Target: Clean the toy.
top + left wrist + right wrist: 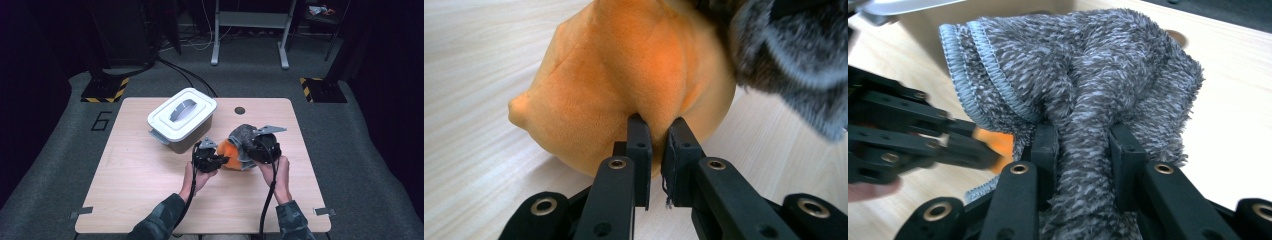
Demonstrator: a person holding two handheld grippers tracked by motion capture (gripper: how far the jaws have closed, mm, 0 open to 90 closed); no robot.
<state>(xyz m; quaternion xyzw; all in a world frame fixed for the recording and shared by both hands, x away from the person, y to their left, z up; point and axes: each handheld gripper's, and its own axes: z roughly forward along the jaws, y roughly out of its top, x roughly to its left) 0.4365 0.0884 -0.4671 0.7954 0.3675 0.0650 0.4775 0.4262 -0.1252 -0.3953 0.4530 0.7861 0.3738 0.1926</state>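
While the left hand-held gripper (658, 125) pinched a fold of the soft orange plush cloth (624, 75), the right hand-held gripper (1083, 140) clamped the fuzzy grey towel (1088, 70) above the pale wooden desk (140, 175), beside a white lidded bin (182, 119).

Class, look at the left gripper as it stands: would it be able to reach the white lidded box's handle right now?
Probably not yet: the left gripper is shut on the orange cloth. The way to the white lidded box looks free, so it would need to release first.
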